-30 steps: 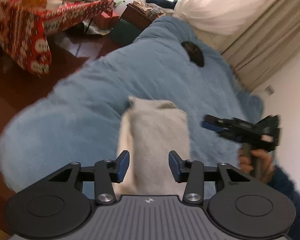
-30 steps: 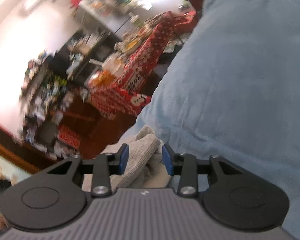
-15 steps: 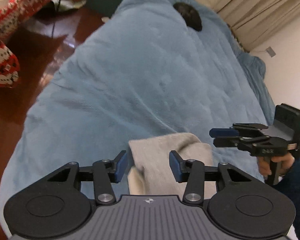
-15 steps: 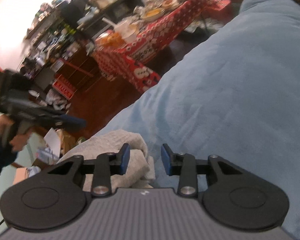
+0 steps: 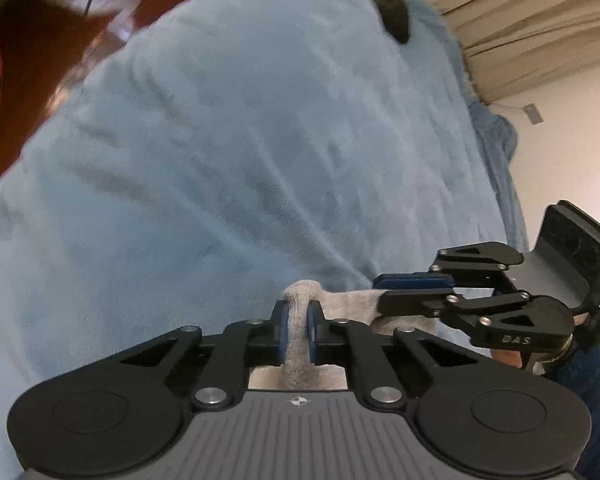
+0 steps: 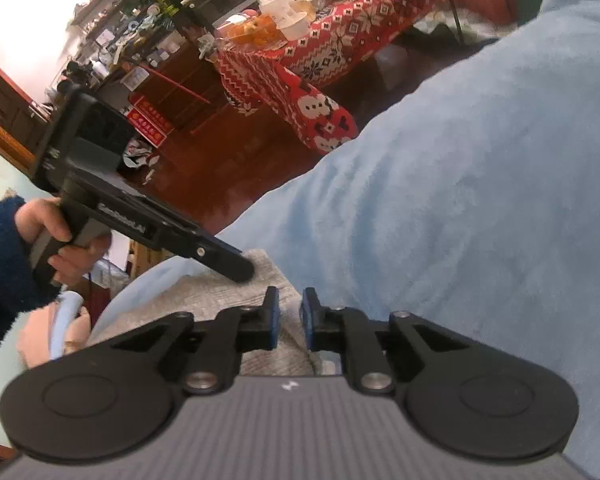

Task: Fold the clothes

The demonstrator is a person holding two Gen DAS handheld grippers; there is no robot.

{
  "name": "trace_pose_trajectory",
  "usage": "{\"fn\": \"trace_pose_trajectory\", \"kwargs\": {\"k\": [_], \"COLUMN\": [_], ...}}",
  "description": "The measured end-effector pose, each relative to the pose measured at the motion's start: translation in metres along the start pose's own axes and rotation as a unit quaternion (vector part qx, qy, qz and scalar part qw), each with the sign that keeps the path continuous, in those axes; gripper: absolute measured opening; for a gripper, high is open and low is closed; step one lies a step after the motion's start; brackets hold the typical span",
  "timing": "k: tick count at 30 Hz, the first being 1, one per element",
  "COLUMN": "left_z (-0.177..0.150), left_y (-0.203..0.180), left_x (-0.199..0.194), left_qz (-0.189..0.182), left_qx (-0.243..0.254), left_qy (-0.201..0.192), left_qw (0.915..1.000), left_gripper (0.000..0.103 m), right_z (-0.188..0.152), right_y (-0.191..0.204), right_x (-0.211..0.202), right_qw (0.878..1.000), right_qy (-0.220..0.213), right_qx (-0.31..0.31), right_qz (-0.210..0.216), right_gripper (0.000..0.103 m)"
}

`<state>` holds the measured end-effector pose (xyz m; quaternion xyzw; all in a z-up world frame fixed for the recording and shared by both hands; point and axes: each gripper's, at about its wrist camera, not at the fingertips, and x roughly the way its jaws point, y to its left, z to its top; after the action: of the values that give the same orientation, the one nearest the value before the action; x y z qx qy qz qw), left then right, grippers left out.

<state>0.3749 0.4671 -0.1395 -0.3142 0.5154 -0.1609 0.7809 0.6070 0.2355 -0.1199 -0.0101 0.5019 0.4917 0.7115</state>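
Left gripper [image 5: 296, 330]: fingers closing, a bunched ridge of the grey garment [image 5: 300, 344] pinched between the blue pads, pads pressing on the cloth from both sides.

Right gripper [image 6: 287, 322]: fingers closing too, narrow gap left between the pads. The garment's edge runs under and between them; from its own camera I can't quite confirm pad contact. The left wrist view shows the right gripper [image 5: 384, 290] side-on with fingers together on the garment's far edge, so it looks like a grip.

The two grippers sit near each other on the same piece. In the right wrist view the left gripper [image 6: 242, 270] comes in from the left with its tip down on the cloth, held by a hand [image 6: 60, 240] in a dark blue fuzzy sleeve [image 6: 0, 256].

Garment: light grey, ribbed or knit texture, crumpled into a small heap, not flat. It lies at the near edge of the bed, on the light blue fleece blanket [image 5: 240, 140].

A small dark object [image 5: 390, 8] lies on the blanket toward the far end of the bed, well apart from the garment.
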Motion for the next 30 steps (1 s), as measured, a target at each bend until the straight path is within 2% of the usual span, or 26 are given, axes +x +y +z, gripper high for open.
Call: {"fn": "trace_pose_trajectory", "kwargs": {"k": [3, 5, 9, 14, 20, 22, 26, 30], "left_z": [-0.006, -0.015, -0.035, -0.054, -0.054, -0.057, -0.064, -0.07], "left_y": [-0.017, -0.035, -0.062, -0.066, -0.065, -0.067, -0.07, -0.067], "left_x": [-0.015, -0.028, -0.041, -0.033, -0.031, -0.035, -0.044, -0.052], "left_qz": [0.004, 0.002, -0.028, -0.008, -0.009, -0.005, -0.008, -0.007], "left_qx": [0.041, 0.098, 0.164, 0.175, 0.184, 0.194, 0.209, 0.202], "left_qy": [-0.029, -0.048, -0.043, -0.005, -0.002, -0.003, -0.004, 0.0], "left_qw": [0.9987, 0.994, 0.9851, 0.9846, 0.9828, 0.9811, 0.9778, 0.9794], "left_gripper": [0.007, 0.007, 0.008, 0.008, 0.009, 0.009, 0.015, 0.015], "right_z": [-0.002, -0.006, -0.017, -0.035, -0.032, -0.024, -0.017, -0.024], "right_y": [0.01, 0.018, 0.03, 0.039, 0.04, 0.04, 0.045, 0.046], "right_x": [-0.012, -0.025, -0.045, -0.048, -0.073, -0.078, -0.064, -0.047], "right_qw": [0.999, 0.998, 0.996, 0.996, 0.995, 0.996, 0.999, 0.999], "right_qy": [-0.017, -0.028, -0.023, 0.015, -0.031, -0.04, -0.024, 0.0], "right_qx": [-0.027, -0.049, -0.066, -0.075, -0.05, -0.038, -0.03, -0.029], "right_qz": [0.005, 0.017, 0.048, 0.055, 0.074, 0.065, 0.03, 0.034], "right_gripper": [0.008, 0.008, 0.009, 0.013, 0.017, 0.017, 0.017, 0.017]}}
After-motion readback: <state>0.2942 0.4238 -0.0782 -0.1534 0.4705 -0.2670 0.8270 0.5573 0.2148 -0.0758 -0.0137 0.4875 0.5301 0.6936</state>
